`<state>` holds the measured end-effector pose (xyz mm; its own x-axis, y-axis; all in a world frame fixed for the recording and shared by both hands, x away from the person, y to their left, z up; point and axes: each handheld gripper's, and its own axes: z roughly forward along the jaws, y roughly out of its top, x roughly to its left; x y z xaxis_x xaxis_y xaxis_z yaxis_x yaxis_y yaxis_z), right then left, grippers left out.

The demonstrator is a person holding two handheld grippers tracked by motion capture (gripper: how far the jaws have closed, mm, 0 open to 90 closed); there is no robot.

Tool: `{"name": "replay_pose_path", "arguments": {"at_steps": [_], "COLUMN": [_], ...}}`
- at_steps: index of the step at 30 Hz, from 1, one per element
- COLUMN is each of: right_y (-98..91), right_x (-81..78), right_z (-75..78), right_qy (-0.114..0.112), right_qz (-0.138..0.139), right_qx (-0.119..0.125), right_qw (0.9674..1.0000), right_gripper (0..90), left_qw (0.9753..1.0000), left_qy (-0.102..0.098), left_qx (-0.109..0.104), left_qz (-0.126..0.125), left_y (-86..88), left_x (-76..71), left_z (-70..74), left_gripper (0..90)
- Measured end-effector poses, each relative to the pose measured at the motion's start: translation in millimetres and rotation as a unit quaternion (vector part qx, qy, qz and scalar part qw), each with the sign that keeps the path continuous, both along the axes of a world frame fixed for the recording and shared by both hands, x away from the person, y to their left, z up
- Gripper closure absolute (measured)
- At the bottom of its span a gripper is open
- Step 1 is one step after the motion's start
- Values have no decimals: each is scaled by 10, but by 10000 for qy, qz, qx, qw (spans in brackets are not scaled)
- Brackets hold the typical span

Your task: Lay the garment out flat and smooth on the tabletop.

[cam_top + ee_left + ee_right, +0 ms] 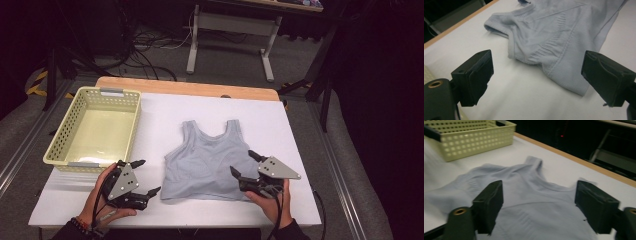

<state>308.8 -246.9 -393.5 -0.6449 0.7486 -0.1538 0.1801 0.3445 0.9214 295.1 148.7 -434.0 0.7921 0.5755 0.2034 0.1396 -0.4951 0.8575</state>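
**Both grippers open at the hem of a grey tank top**

From the high view, the pale grey tank top (207, 162) lay flat at the middle of the white table (280, 125), straps toward twelve o'clock and hem toward six. I held my left gripper (141, 176) at its eight o'clock corner and my right gripper (245, 163) at its four o'clock edge, jaws spread on both and holding nothing. I judge I placed them there to take the hem from both sides. The yellow basket (62, 137) stood empty at ten o'clock, probably where the top was meant to go.

In the left gripper view, my jaws stood wide apart over bare table, with the ribbed hem corner (566, 80) lying between them, slightly rumpled, at one o'clock.

In the right gripper view, my jaws were parted over the top's body, its strap (534, 161) at twelve o'clock and the basket (474, 141) at ten. The fabric looked thin, soft and faintly creased.
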Motion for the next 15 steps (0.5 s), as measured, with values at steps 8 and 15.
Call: {"name": "replay_pose_path", "arguments": {"at_steps": [8,15], "right_y": [712,1377], "right_x": [-136,-237], "right_z": [-224,-506], "right_qy": [270,593], "right_qz": [859,1678], "right_qx": [-307,-827], "right_qw": [9955,9805], "right_gripper": [423,486], "left_qw": [9995,9986], "left_qy": [-18,46], "left_qx": [-58,-50], "left_qz": [302,515], "left_y": [121,125], "left_x": [-62,-38], "left_z": [27,7], "left_gripper": [181,191]}}
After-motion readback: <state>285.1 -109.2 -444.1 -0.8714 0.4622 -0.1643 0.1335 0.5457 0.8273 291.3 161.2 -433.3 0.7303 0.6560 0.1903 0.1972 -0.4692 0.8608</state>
